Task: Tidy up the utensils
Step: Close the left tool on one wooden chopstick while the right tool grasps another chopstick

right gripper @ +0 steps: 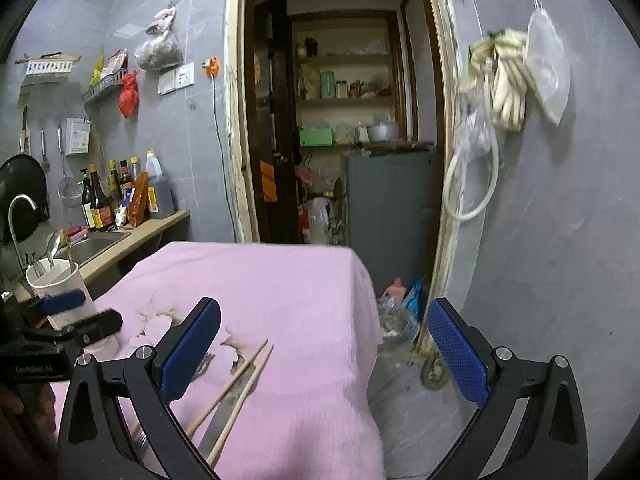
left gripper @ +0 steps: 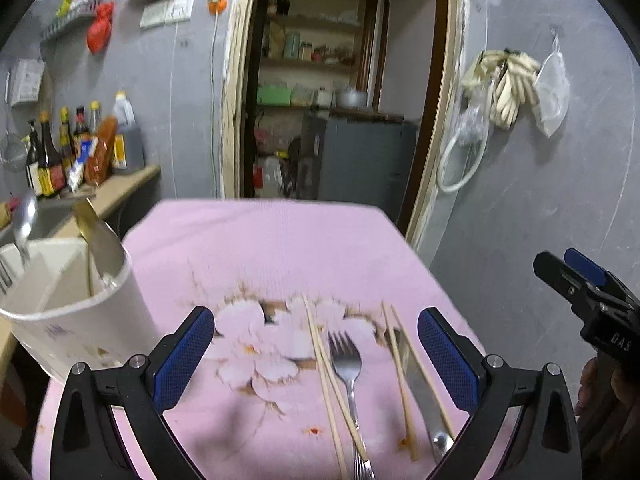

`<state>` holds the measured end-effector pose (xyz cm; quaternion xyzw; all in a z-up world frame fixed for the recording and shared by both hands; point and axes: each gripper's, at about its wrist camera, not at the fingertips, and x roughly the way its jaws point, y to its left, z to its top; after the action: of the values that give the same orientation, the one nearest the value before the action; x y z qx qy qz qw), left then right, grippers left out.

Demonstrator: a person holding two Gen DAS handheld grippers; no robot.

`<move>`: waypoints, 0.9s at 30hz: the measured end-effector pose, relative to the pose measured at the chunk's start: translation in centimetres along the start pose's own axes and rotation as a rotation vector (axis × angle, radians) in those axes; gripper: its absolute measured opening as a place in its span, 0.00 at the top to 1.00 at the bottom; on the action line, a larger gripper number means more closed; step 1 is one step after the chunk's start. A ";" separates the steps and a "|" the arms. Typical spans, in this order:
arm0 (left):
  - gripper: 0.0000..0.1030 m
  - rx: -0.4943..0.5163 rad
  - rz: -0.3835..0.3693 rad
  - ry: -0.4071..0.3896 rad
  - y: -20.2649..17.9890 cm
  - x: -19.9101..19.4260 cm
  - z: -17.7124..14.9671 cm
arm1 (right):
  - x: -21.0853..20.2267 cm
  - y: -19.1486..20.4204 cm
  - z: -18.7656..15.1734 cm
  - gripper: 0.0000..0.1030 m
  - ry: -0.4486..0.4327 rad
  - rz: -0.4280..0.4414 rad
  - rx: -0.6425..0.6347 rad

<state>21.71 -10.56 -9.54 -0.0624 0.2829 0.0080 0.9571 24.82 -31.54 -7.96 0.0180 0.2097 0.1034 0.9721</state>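
While the loose cutlery lies flat on the pink flowered cloth of the counter (left gripper: 280,248), your left tongs (left gripper: 316,356) hang above it with both blue pads spread wide and nothing between them, and your right tongs (right gripper: 324,356) are just as wide and just as empty, out past the counter's right edge. Below the left tongs lie a pair of pale wooden chopsticks (left gripper: 328,376), a steel fork (left gripper: 347,364) touching them, then a steel table knife (left gripper: 416,380) bracketed by a second pair of wooden chopsticks (left gripper: 400,372). The white plastic utensil holder (left gripper: 80,320) stands at the counter's left edge, already carrying a spoon and other pieces. You would probably do best to take the fork alone by its neck, pads across the handle, since the chopstick lying against it could ride up with it. Lower squarely, because flat metal on soft cloth may slip. Room to the holder is open across the cloth; mind its rim beside the left pad, and the drop at the right edge.
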 end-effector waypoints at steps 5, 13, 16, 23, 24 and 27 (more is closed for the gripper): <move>0.14 -0.038 -0.018 0.075 0.7 2.1 -0.6 | 3.2 -0.6 -1.4 0.02 0.083 0.048 0.038; 0.51 -0.115 -0.061 0.211 1.6 5.5 -1.5 | 8.5 0.5 -4.2 0.33 0.278 0.123 0.039; 0.58 -0.131 -0.056 0.246 1.7 6.5 -2.0 | 10.1 1.4 -5.0 0.46 0.338 0.149 0.023; 0.72 -0.140 -0.052 0.299 1.8 8.3 -2.3 | 12.5 3.8 -6.3 0.65 0.417 0.199 -0.009; 0.74 -0.141 -0.052 0.307 1.8 8.5 -2.3 | 12.9 4.1 -6.4 0.67 0.431 0.201 -0.013; 0.76 -0.154 -0.073 0.322 1.9 9.1 -2.2 | 14.1 4.5 -6.7 0.68 0.465 0.212 -0.015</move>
<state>28.06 -9.17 -16.51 -0.1461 0.4288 -0.0151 0.8914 33.71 -24.24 -19.39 0.0086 0.4237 0.2074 0.8817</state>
